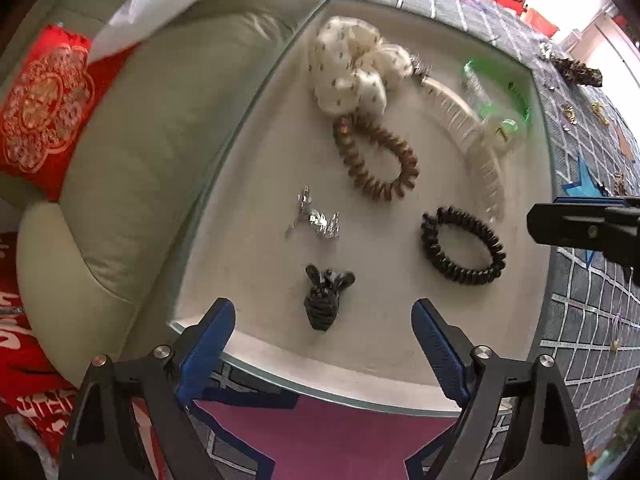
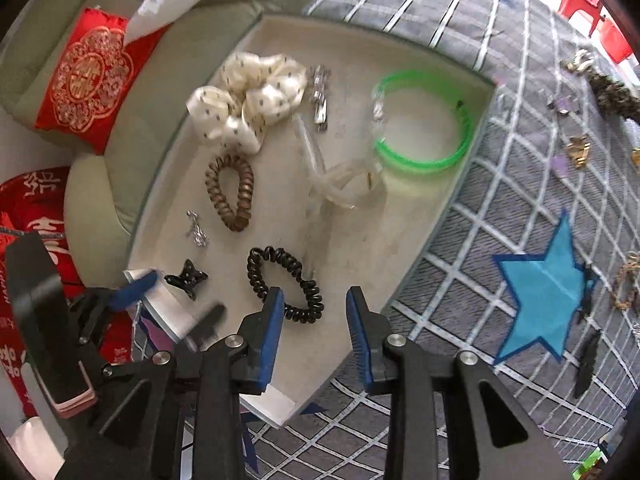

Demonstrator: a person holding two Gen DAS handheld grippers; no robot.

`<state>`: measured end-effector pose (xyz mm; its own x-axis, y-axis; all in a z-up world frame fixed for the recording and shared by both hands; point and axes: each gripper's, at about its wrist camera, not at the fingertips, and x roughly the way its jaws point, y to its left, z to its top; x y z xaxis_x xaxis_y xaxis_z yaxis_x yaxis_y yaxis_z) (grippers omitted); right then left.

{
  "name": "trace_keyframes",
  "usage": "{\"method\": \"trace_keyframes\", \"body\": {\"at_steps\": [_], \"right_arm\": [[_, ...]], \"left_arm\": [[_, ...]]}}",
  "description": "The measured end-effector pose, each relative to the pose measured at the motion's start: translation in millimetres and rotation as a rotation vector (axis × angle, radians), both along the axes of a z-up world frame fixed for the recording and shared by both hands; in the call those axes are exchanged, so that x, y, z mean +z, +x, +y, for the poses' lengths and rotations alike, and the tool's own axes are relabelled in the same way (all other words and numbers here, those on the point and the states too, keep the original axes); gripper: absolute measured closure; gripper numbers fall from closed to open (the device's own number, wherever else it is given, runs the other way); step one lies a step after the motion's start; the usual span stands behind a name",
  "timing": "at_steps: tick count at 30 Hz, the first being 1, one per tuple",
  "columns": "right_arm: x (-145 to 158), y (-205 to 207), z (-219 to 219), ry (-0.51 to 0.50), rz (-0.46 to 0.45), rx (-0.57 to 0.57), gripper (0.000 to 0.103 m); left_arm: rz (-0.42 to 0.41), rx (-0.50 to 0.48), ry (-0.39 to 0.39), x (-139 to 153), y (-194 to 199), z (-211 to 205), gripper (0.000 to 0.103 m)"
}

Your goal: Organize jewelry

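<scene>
A white tray (image 1: 248, 184) lies on a rug and holds hair accessories. My left gripper (image 1: 324, 308) hangs open and wide over its near edge, pointing straight down, with a black claw clip (image 1: 326, 300) lying loose on the tray between the fingers. Farther in lie a black coil hair tie (image 1: 464, 270), a silver clip (image 1: 316, 218), a brown coil tie (image 1: 376, 188), a white dotted scrunchie (image 1: 348, 64), a clear headband (image 1: 480, 160) and a green bangle (image 1: 520, 108). My right gripper (image 2: 315, 294) is open above the tray's corner, empty, just beside the black coil tie (image 2: 280, 258).
The grey grid rug with a blue star (image 2: 544, 292) carries several small gold pieces (image 2: 578, 152), a leopard scrunchie (image 2: 616, 92) and a dark clip (image 2: 586, 364) on the right. A pale sofa cushion (image 1: 140, 140) with a red pillow (image 1: 44, 112) borders the tray's left side.
</scene>
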<state>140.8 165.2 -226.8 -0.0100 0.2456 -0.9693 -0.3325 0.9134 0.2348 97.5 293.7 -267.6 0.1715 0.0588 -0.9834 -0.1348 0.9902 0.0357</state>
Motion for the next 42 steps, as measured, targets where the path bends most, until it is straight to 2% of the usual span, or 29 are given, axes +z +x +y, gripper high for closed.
{"method": "trace_keyframes", "body": {"at_steps": [8,18,19,20,23,29,31,33,34,36,42], "right_arm": [[8.8,-5.8,-15.6,0.01,-0.01,-0.036,0.068],[6.5,-13.7,-11.9,0.01,-0.001,-0.028,0.068],[6.7,-13.6,-12.2,0.008,-0.002,-0.03,0.068],[6.7,-13.4,-11.9,0.007,-0.003,-0.031,0.068],[9.1,-13.4,-15.0,0.002,-0.01,-0.04,0.064],[11.5,-13.9,-18.8,-0.005,-0.016,-0.05,0.063],[11.8,-14.2,-20.1,-0.01,-0.016,-0.051,0.059],[12.0,-14.9,-20.5,-0.015,-0.019,-0.051,0.05],[12.9,-15.1,-20.6,-0.016,-0.021,-0.05,0.049],[13.3,-15.9,-20.8,-0.021,-0.022,-0.047,0.039],[15.0,-18.5,-22.1,-0.024,-0.021,-0.042,0.024]], "left_arm": [[0.011,0.001,-0.013,1.0,5.5,-4.5,0.012],[0.014,-0.02,-0.021,0.5,-2.5,-12.1,0.012],[0.013,-0.016,-0.022,2.0,-3.2,-12.8,0.011],[0.013,-0.012,-0.021,3.2,-3.5,-12.7,0.0],[0.008,-0.007,-0.017,6.1,-3.1,-10.7,0.0],[0.007,-0.003,0.01,10.1,-4.7,-8.0,0.0],[0.005,0.008,0.033,12.8,-4.9,-5.8,0.0],[0.003,0.015,0.054,14.5,-5.4,-4.3,0.0],[0.007,0.018,0.056,14.5,-5.5,-3.5,0.0],[0.014,0.027,0.051,15.0,-8.1,-2.8,0.0],[0.039,0.039,0.064,15.9,-7.2,-1.1,0.0]]}}
